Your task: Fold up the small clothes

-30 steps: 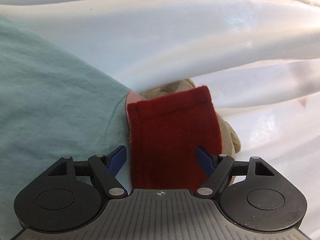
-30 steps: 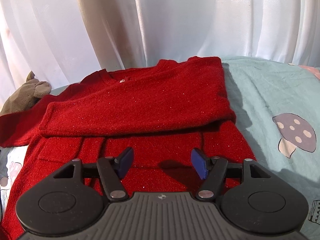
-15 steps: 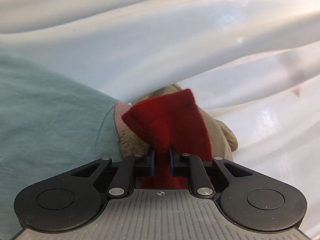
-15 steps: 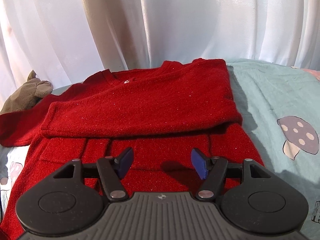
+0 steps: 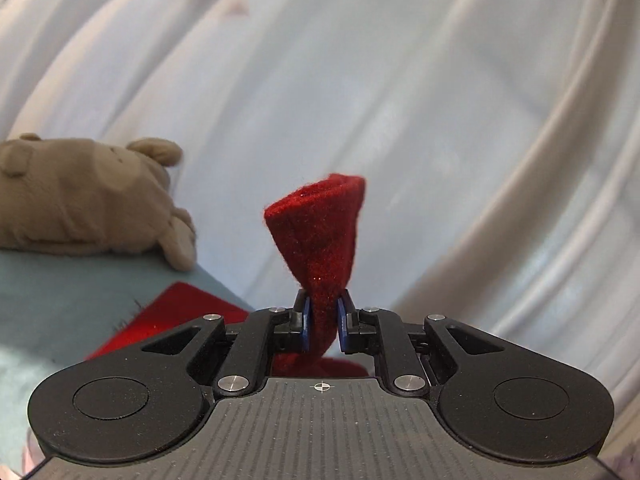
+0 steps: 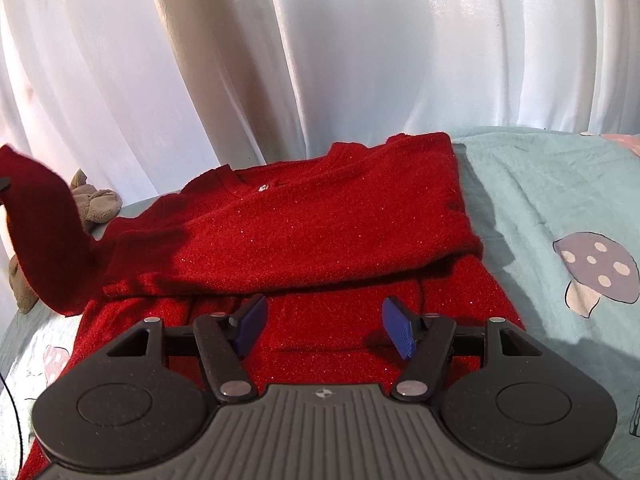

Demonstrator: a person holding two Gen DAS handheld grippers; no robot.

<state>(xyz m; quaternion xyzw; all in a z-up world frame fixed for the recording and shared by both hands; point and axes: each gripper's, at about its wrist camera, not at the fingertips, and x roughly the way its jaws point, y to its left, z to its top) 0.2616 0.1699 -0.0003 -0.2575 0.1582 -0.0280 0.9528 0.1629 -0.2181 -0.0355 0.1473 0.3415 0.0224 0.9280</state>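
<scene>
Left wrist view shows the change plainly: a second ago the left tool (image 5: 322,326) stood spread over the flat cuff of the sleeve (image 5: 320,236); now its blue pads are clamped on that cuff, and the cloth stands up bunched between them, lifted clear of the bed (image 5: 60,300). The plush toy (image 5: 80,208), which lay under the cuff before, is now uncovered at the bed's far edge by the curtain (image 5: 440,100).

From the right wrist view, the sleeve (image 6: 44,236) rises as a red arc at the left, off the bedsheet (image 6: 560,200). The red sweater (image 6: 320,232) lies spread on the bed near its far edge, the other sleeve already laid across the chest. The right tool (image 6: 322,330) has not moved; it hovers over the lower body of the garment, pads apart, gripping nothing.

My reading: the second sleeve fold is underway, and the held cuff needs carrying across the chest.
</scene>
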